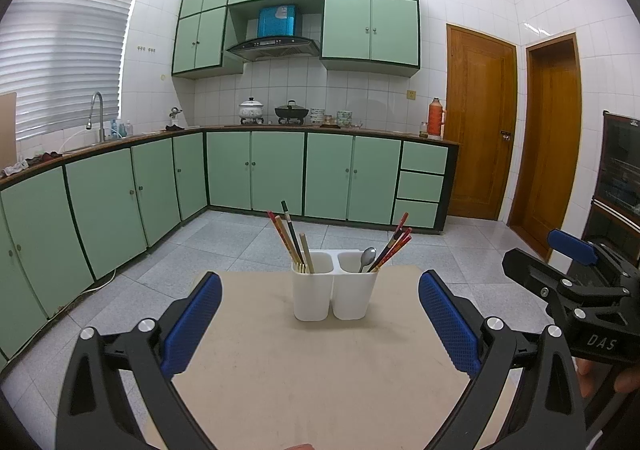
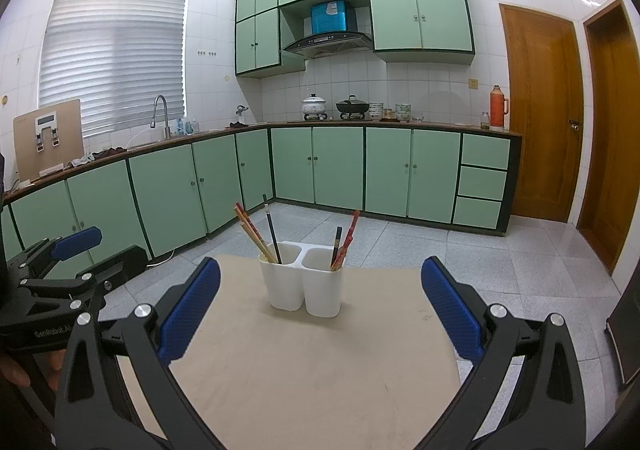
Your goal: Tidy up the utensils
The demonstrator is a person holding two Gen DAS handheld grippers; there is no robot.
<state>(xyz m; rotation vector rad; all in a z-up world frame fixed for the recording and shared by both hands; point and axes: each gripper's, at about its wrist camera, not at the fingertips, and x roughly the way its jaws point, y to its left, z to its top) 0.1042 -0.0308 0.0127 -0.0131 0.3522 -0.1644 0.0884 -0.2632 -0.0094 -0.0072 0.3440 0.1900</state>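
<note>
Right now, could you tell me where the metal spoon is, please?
In the left wrist view, the spoon stands bowl-up in the right compartment of the white holder, just left of the red chopsticks, on the table's far side.

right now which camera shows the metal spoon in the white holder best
The left wrist view: the metal spoon shows its bowl above the rim of the right compartment of the white two-compartment holder. In the right wrist view the spoon cannot be seen; only chopsticks show there.

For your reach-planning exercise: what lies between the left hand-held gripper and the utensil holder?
Only bare tabletop lies between the left hand-held gripper and the white utensil holder, seen in the left wrist view.
</note>
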